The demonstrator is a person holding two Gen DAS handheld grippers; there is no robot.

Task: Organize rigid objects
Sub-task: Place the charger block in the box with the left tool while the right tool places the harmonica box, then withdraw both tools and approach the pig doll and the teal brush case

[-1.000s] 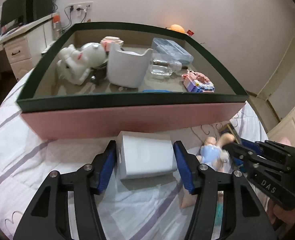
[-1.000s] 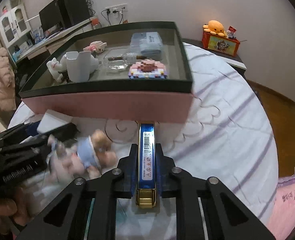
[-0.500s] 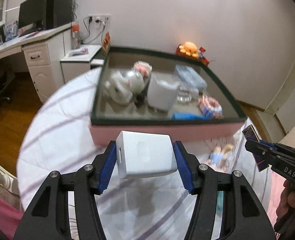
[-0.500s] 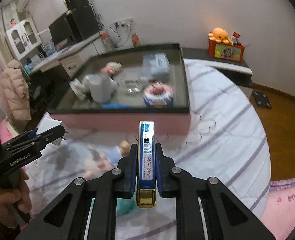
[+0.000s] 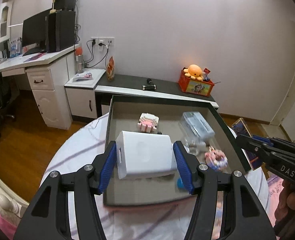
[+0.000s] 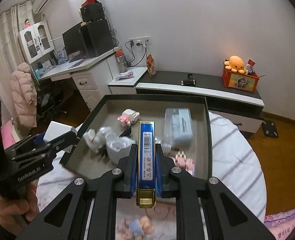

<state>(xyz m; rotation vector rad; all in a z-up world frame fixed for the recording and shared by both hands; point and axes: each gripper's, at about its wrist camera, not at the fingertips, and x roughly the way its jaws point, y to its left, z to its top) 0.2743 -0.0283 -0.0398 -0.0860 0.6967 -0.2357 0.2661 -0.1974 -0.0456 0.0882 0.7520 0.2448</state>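
At lower centre, the left hand-held gripper [image 5: 144, 161] clamps a white box [image 5: 145, 157] and the right hand-held gripper [image 6: 146, 168] pinches a slim blue box [image 6: 146, 152], both raised over the tray [image 5: 157, 201] beyond, likely for dropping inside.

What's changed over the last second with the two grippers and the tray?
Both grippers rose from bed level to above the tray, carrying their loads. The left gripper stays shut on the white box; the right gripper stays shut on the blue box. Nothing was released. The tray's contents and the doll on the bed look unmoved.
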